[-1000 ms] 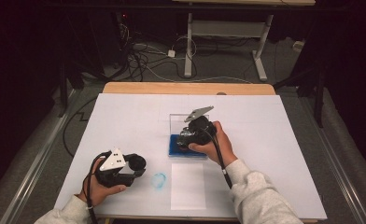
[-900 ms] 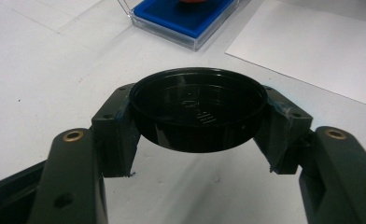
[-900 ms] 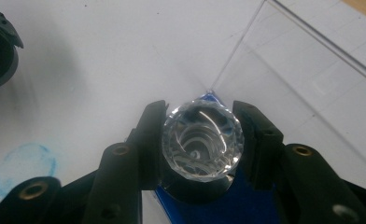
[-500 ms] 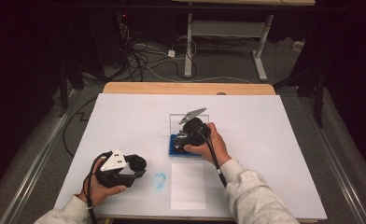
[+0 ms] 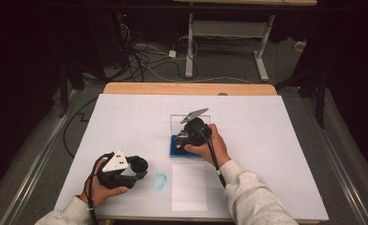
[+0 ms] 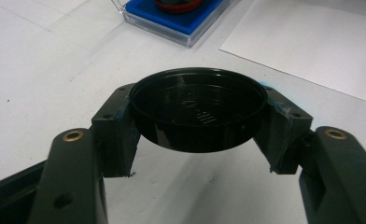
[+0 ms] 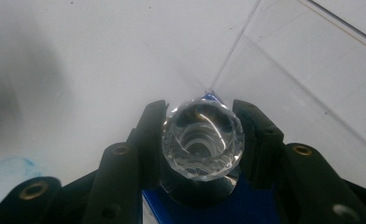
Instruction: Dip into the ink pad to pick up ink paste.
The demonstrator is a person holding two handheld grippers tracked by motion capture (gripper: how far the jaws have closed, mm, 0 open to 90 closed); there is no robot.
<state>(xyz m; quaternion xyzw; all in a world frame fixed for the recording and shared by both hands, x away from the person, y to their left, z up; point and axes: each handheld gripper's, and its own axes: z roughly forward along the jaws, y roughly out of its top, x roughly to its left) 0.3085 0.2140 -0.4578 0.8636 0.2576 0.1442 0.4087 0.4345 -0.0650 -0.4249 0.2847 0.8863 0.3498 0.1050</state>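
Tools work apart on the white counter (image 5: pixel 266 140); the left tool (image 5: pixel 137 169), held in the person's left hand (image 5: pixel 97 192) near the front edge, is clamped on a round black lid (image 6: pixel 198 109), one jaw pressing each side of its rim, the lid's hollow side facing the left gripper view and lifted just off the counter; a faint blue smudge (image 5: pixel 160 181) marks the surface just beside that tool, and a blank sheet of paper (image 5: pixel 189 186) lies next to the smudge; the right tool (image 7: pixel 200 135), gripped by the right hand (image 5: pixel 210 146), sits over a clear case with a blue base (image 5: pixel 175 149) near the middle of the counter; its jaws are closed on a faceted clear glass stopper (image 7: pixel 202 140), which stands upright on a dark round neck above the blue base; the case's transparent wall (image 7: pixel 307 60) rises just behind the stopper; cables (image 5: pixel 144 56) lie on the floor beyond the counter.
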